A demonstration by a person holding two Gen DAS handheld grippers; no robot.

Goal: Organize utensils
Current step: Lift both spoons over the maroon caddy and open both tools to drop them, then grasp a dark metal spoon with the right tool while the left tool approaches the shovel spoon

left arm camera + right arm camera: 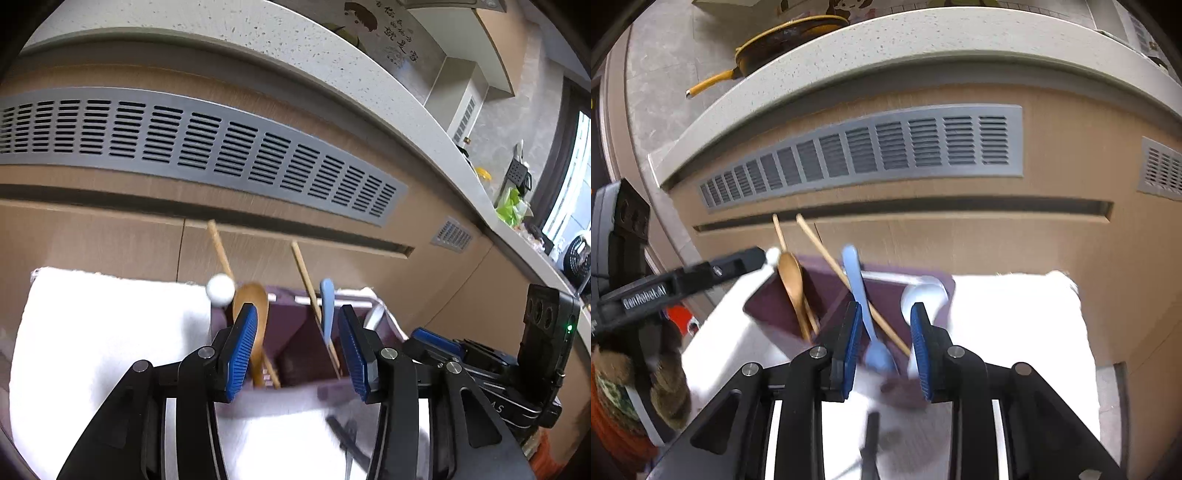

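A purple divided utensil box (295,343) (775,302) stands on a white towel (92,350) (1015,332). A wooden spoon (255,306) (792,280) and chopsticks (306,280) (820,240) lean in it. My left gripper (297,350) hovers over the box, jaws apart, nothing pressed; the wooden spoon lies just beside its left pad (240,354). A light blue spoon (862,291) (327,306) stands bowl-down between the jaws of my right gripper (884,350), whose pads do not touch it. A white spoon (923,293) rests in the right compartment.
A beige cabinet front with a grey vent grille (221,147) (886,147) rises right behind the box, under a speckled counter edge (886,33). A yellow pan (783,37) sits on that counter. A dark-handled utensil (347,439) (871,439) lies blurred on the towel.
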